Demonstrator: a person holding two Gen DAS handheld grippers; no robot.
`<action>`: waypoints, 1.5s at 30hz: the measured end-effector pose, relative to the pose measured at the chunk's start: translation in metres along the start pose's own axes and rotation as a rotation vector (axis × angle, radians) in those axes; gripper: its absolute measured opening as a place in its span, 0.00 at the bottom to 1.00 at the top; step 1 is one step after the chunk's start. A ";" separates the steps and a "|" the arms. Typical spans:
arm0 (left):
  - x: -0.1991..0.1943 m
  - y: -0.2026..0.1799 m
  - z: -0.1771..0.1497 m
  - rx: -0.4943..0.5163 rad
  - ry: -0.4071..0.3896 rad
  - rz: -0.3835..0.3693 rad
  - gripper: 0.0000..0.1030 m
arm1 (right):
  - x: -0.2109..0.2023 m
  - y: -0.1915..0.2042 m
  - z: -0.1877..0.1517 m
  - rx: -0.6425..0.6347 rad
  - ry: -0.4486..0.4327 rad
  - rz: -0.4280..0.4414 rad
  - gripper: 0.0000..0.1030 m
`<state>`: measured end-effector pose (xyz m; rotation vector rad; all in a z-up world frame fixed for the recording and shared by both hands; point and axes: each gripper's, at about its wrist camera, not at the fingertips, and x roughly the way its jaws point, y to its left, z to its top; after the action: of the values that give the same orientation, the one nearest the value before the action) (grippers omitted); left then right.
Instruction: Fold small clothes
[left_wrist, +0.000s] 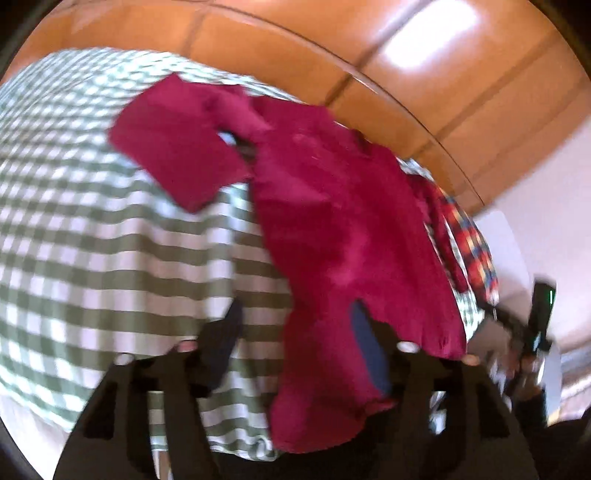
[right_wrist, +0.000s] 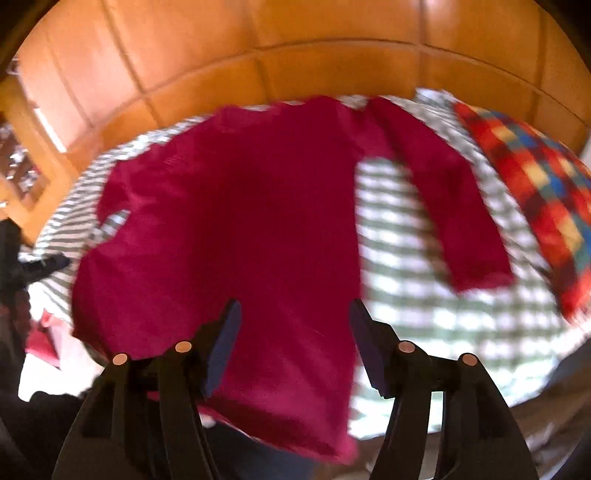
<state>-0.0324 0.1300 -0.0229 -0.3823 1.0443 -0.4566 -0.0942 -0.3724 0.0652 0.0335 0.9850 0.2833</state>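
Note:
A small dark red long-sleeved shirt (left_wrist: 332, 206) lies spread on a green and white checked cloth (left_wrist: 92, 229). In the left wrist view my left gripper (left_wrist: 295, 328) is open, and the shirt's hem lies between its fingers and hangs over the table's near edge. In the right wrist view the same shirt (right_wrist: 240, 229) lies flat with one sleeve (right_wrist: 443, 206) stretched to the right. My right gripper (right_wrist: 295, 325) is open over the hem, fingers on either side of the cloth. The right gripper also shows at the right edge of the left wrist view (left_wrist: 535, 325). Both views are blurred.
A red, blue and yellow plaid garment (right_wrist: 535, 184) lies on the checked cloth (right_wrist: 424, 295) to the right of the shirt; it also shows in the left wrist view (left_wrist: 469, 236). Orange floor tiles (right_wrist: 258, 55) lie beyond the table. Pink and white cloth (right_wrist: 44, 343) lies at the lower left.

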 end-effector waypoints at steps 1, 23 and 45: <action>0.007 -0.006 -0.005 0.021 0.026 -0.009 0.68 | 0.009 0.009 0.005 -0.001 -0.008 0.029 0.58; -0.023 0.026 0.010 -0.032 -0.104 0.264 0.51 | 0.104 0.071 -0.016 -0.079 0.009 0.083 0.67; -0.069 0.076 0.082 -0.192 -0.327 0.236 0.08 | 0.105 0.077 -0.014 -0.063 0.018 0.067 0.71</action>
<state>0.0252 0.2378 0.0259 -0.4801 0.8025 -0.0769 -0.0681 -0.2735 -0.0165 0.0060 0.9932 0.3765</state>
